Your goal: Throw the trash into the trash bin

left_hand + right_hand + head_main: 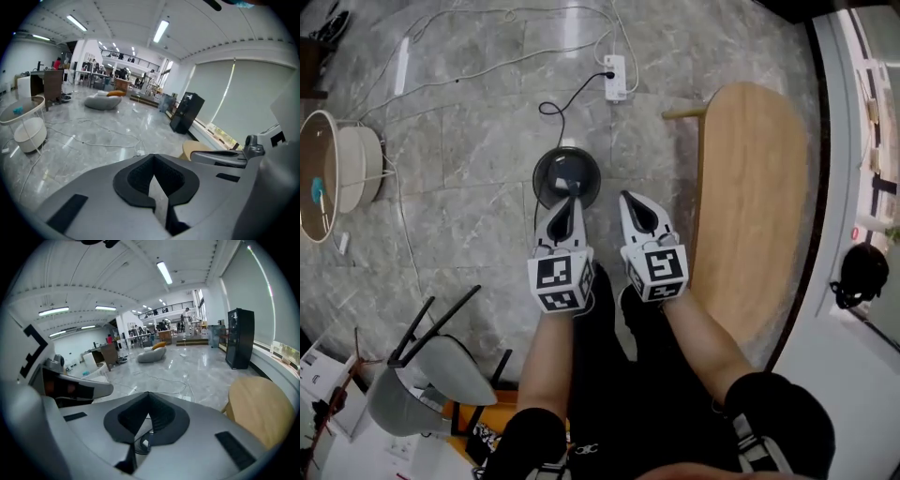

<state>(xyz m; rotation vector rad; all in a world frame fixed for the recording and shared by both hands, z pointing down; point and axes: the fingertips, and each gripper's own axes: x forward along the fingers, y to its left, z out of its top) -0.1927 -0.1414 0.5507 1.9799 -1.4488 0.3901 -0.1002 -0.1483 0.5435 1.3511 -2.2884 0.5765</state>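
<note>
Oval wooden table at 3 o'clock. White power strip at 12, on grey marble floor. Round side table at 9. Grey chair at 7.

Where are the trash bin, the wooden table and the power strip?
trash bin (555,171), head view, dark round top.
wooden table (752,206), head view, tabletop middle.
power strip (616,77), head view, white body.

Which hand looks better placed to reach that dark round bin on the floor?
Left, likely: the left tongs overlap the bin from above; the right tongs point just beside it. Both are shut and empty.
</note>
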